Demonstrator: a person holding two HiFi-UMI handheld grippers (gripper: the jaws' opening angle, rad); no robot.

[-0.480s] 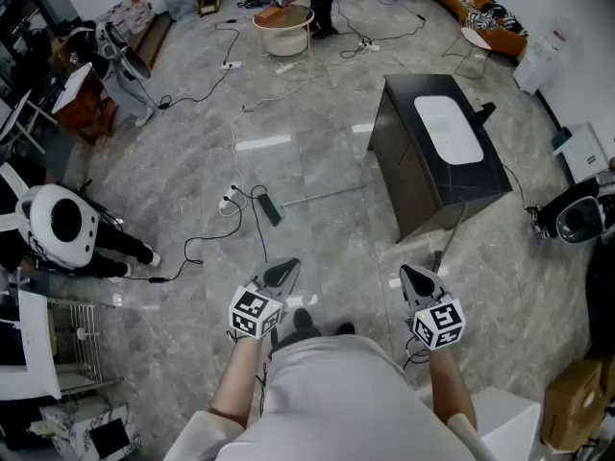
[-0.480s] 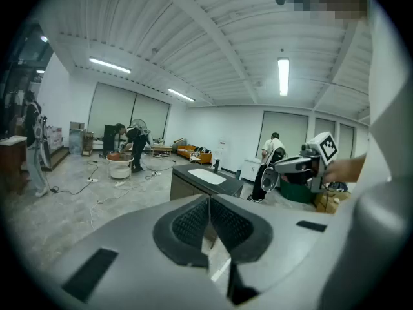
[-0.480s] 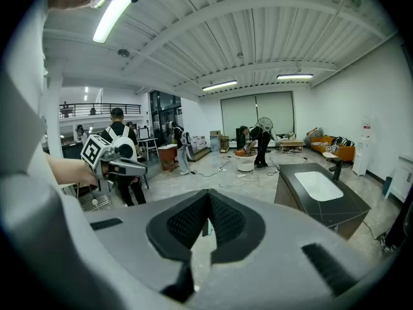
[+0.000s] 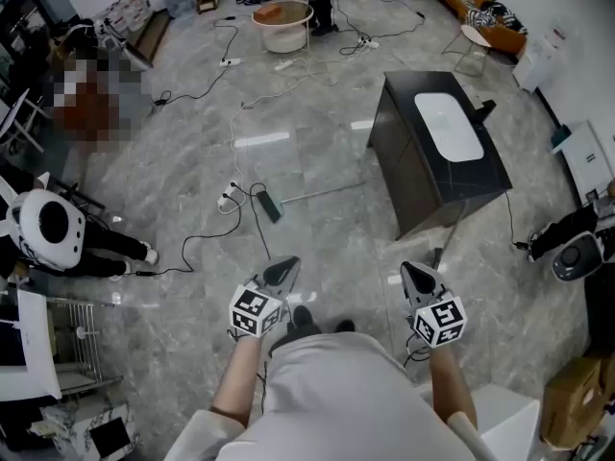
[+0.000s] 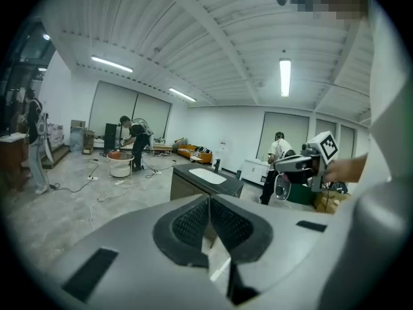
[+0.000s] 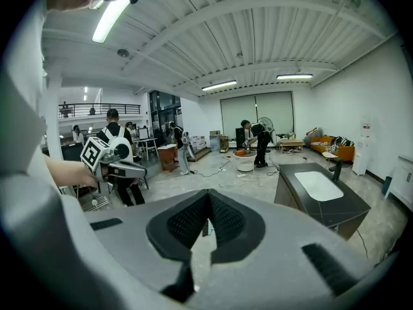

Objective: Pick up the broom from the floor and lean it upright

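In the head view the broom (image 4: 271,206) lies flat on the grey floor ahead of me. Its dark head is at the left and its thin handle (image 4: 327,194) runs right toward the black cabinet. My left gripper (image 4: 282,274) and right gripper (image 4: 419,279) hover side by side near my body, well short of the broom. Both are shut and hold nothing. The left gripper view has its pads (image 5: 193,223) pressed together, with the right gripper (image 5: 303,165) off to the side. The right gripper view also has its pads (image 6: 223,222) closed.
A black cabinet with a white sink top (image 4: 442,152) stands ahead on the right. Cables and a power strip (image 4: 229,200) trail across the floor by the broom. A white humanoid robot (image 4: 53,229) and a wire rack (image 4: 82,344) are on the left, a cardboard box (image 4: 577,401) on the right.
Both grippers have stayed where they were. The helmet-like machine at the right edge has moved a little lower and the view has shifted slightly.
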